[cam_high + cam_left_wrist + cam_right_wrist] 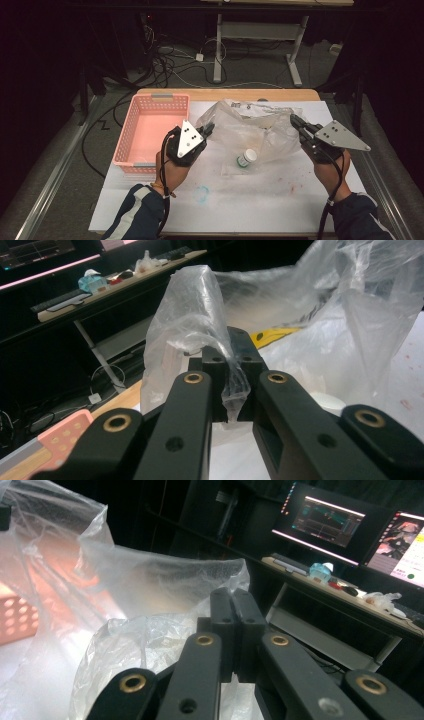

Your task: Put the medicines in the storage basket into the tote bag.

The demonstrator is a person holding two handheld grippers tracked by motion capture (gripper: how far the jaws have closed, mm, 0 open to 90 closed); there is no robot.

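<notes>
Gripping the clear, crinkled plastic bag (250, 125) at its two ends, both hand-held grippers sit in the middle band of the high view. The left gripper (209, 130) is left of centre, just right of the pink perforated plastic basket (150, 127), and its fingers (216, 375) are pressed together on a pinched fold of the film, which rises as a peak above them in the left gripper view. The right gripper (296, 121) is at centre right; in the right gripper view its fingers (224, 625) stand pressed together, with the bag's edge (165, 575) bunched directly against and behind them, pinching the film at that edge.

The bag spans the gap between the two grippers, in the upper centre of the white surface (240, 205), its film loose and billowed. A small white bottle with a green label (246, 158) lies on its side at the centre of the high view, just below the bag's lower edge; whether the film covers it cannot be told. The basket rests at the left edge of the surface, apart from the bag.

A faint bluish mark (202, 194) shows on the surface at lower centre.
</notes>
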